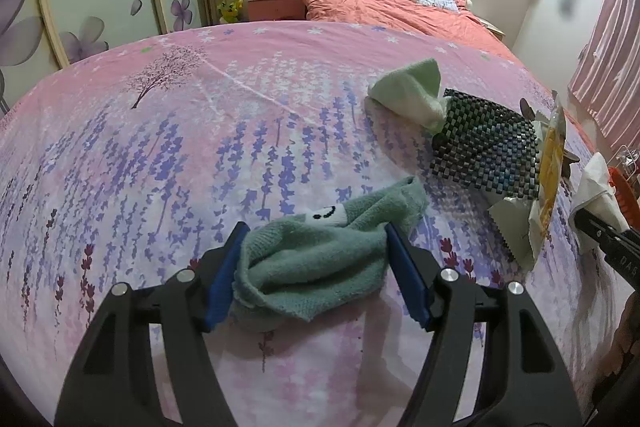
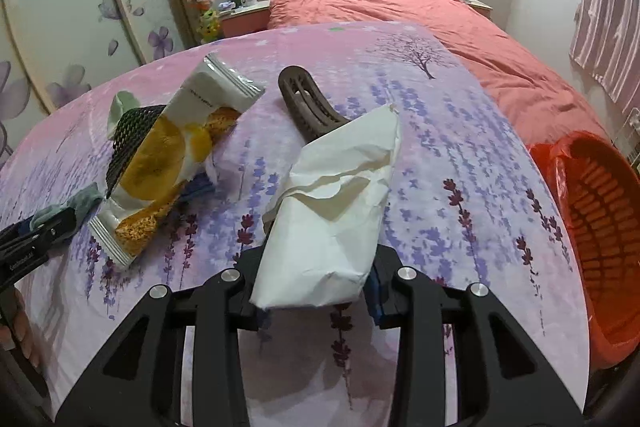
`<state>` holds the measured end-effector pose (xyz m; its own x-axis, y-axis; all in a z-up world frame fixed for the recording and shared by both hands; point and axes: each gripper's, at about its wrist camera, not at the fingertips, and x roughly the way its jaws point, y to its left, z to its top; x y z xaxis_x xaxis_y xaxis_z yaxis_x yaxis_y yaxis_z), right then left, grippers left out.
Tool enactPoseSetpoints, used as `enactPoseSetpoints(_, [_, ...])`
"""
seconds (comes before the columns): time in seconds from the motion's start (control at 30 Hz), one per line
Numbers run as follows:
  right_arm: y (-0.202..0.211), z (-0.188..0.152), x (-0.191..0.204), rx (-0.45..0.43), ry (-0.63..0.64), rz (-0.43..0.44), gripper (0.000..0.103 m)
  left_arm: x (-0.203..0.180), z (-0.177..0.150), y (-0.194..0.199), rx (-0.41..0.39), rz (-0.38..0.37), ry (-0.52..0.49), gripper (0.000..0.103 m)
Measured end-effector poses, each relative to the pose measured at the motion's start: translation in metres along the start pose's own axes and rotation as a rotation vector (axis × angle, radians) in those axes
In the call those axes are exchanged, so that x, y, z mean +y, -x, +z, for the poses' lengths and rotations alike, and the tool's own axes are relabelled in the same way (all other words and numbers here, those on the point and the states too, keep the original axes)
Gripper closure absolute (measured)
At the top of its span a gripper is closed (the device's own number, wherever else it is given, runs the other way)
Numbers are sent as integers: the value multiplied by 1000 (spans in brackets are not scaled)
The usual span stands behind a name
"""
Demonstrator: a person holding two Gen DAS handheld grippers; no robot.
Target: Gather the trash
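Note:
A white crumpled tissue point(image 2: 336, 195) lies between the fingers of my right gripper point(image 2: 318, 255), which is shut on it just above the lavender-print cloth. The tissue hides the pads. A yellow-and-white snack wrapper point(image 2: 160, 163) leans on a black woven mat point(image 2: 132, 131) to the left. My left gripper point(image 1: 315, 231) is shut on a bunched teal sock point(image 1: 320, 259) with a smiley face, blue pads pressing both sides. In the left wrist view the wrapper point(image 1: 550, 163) and mat point(image 1: 484, 143) sit at the right.
An orange basket point(image 2: 600, 211) lined with a red bag stands off the table's right edge. A brown hair clip point(image 2: 308, 107) lies behind the tissue. A pale green sock point(image 1: 412, 91) rests by the mat. A bed and wardrobe are beyond the table point(image 1: 180, 155).

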<state>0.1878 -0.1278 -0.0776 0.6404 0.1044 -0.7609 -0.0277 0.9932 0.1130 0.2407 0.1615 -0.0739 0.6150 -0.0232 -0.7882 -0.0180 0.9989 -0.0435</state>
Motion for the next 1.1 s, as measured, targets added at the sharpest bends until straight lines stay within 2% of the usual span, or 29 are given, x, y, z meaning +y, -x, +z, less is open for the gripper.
enactPoseSetpoints(1.1, [0,5,3,3,-11,2,65,3,-5,-1,0,-1,8,30])
